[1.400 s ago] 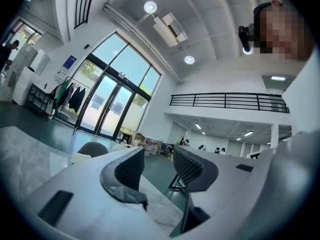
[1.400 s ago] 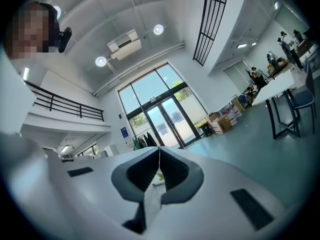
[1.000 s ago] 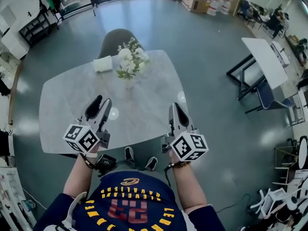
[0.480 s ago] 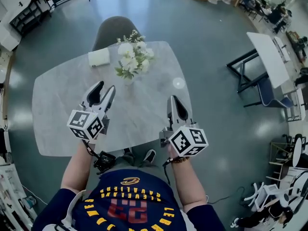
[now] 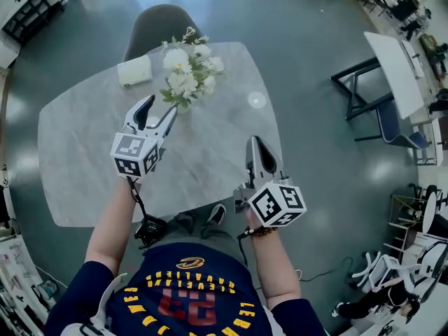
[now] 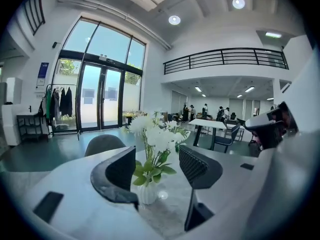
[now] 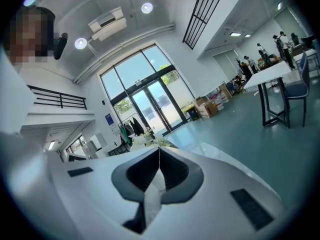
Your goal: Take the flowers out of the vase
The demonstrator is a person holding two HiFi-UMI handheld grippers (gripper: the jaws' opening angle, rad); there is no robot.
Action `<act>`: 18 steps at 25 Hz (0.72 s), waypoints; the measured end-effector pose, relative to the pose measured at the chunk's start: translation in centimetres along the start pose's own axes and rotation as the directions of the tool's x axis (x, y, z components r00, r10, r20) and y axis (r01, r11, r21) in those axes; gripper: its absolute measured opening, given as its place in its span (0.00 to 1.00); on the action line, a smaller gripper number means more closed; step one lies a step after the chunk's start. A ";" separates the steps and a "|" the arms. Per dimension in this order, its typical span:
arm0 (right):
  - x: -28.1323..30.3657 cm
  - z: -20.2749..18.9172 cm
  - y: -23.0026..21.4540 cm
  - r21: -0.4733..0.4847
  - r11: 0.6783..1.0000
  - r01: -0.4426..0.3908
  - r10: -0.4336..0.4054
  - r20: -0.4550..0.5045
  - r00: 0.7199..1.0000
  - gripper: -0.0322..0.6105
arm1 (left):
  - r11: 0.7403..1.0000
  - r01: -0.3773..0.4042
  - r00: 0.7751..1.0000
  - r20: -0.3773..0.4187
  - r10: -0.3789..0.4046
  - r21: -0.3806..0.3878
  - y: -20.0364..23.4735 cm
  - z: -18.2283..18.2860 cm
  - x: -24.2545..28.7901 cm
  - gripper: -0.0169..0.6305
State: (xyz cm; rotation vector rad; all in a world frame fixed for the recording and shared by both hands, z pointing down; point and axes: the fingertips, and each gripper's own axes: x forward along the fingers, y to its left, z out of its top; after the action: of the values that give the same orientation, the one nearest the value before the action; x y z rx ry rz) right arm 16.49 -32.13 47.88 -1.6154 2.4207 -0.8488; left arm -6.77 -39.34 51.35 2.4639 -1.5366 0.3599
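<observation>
White flowers (image 5: 187,65) with green leaves stand in a small white ribbed vase (image 6: 148,192) on the marble table (image 5: 84,145). In the head view the blooms hide most of the vase. My left gripper (image 5: 159,111) is just short of the vase, its jaws opening, and the left gripper view frames the flowers (image 6: 154,136) between them with no contact. My right gripper (image 5: 256,145) hovers over the table's right part, shut and empty, and its own view (image 7: 157,151) shows the tips meeting.
A white folded cloth (image 5: 134,69) lies on the table beyond the flowers, to the left. A grey chair (image 5: 157,25) stands behind the table. A second table (image 5: 395,68) with a dark frame and a blue chair (image 5: 399,136) are off to the right.
My left gripper has moved forward toward the flowers and its jaws have spread. My right gripper shifted only a little and stays shut.
</observation>
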 end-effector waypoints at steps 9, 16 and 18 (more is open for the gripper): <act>-0.5 -1.4 -2.1 0.016 0.998 0.062 -0.062 -0.017 0.998 0.06 | 0.995 0.023 0.996 -0.093 -0.014 0.100 0.2 -3.1 5.2 0.55; -1.6 -2.6 -3.5 0.035 0.994 0.106 -0.105 -0.023 0.994 0.06 | 0.974 0.029 0.987 -0.159 0.008 0.226 0.3 -4.0 8.5 0.55; -1.8 -3.1 -3.9 0.038 0.992 0.119 -0.118 -0.027 0.993 0.06 | 0.967 0.035 0.984 -0.177 0.011 0.254 0.1 -4.6 9.3 0.55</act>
State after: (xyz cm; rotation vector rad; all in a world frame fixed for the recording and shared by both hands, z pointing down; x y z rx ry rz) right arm 19.26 -30.39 52.08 -1.7587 2.3282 -0.9339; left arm -3.36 -45.82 58.67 2.5442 -1.4818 0.8002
